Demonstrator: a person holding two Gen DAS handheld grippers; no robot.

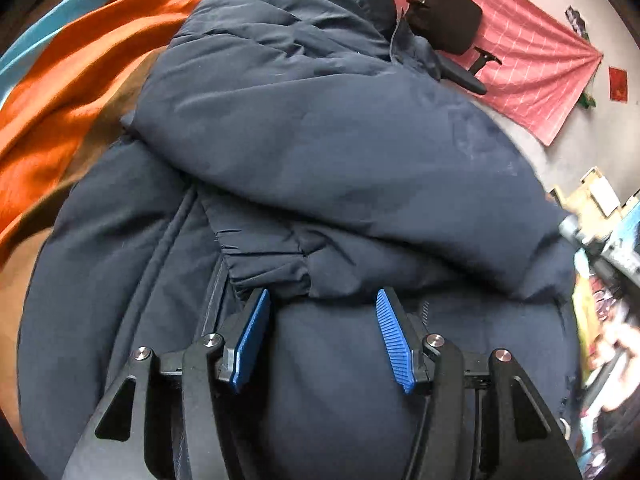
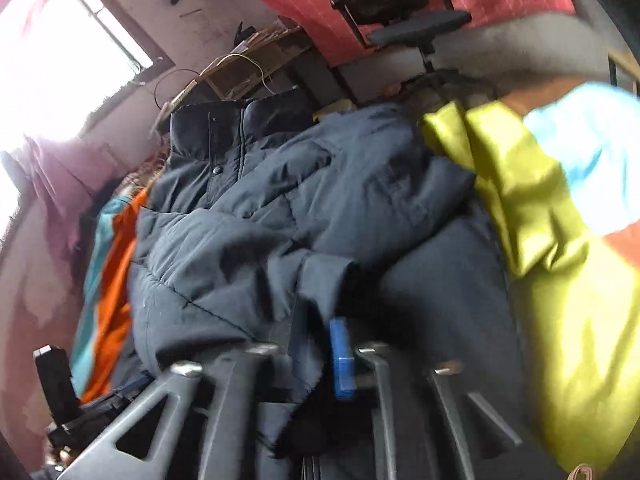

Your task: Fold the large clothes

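Note:
A large navy padded jacket (image 1: 320, 140) lies spread on a bed, with one sleeve folded across its body. In the left wrist view the sleeve's gathered cuff (image 1: 272, 268) lies just past the fingertips. My left gripper (image 1: 322, 296) hovers open over the jacket's lower body, and no fabric is pinched between its blue pads (image 1: 394, 340). In the right wrist view the jacket (image 2: 260, 220) fills the middle, collar at the far end. My right gripper (image 2: 320, 328) is shut on a fold of jacket fabric that drapes over one finger and hides it; one blue pad (image 2: 341, 360) shows.
The jacket rests on a striped bedspread, orange and teal (image 1: 60, 100) on one side, yellow-green and light blue (image 2: 540, 220) on the other. A black office chair (image 1: 444, 16) stands beyond the bed before a pink cloth (image 1: 532, 52). Clutter lines the right edge (image 1: 600, 200).

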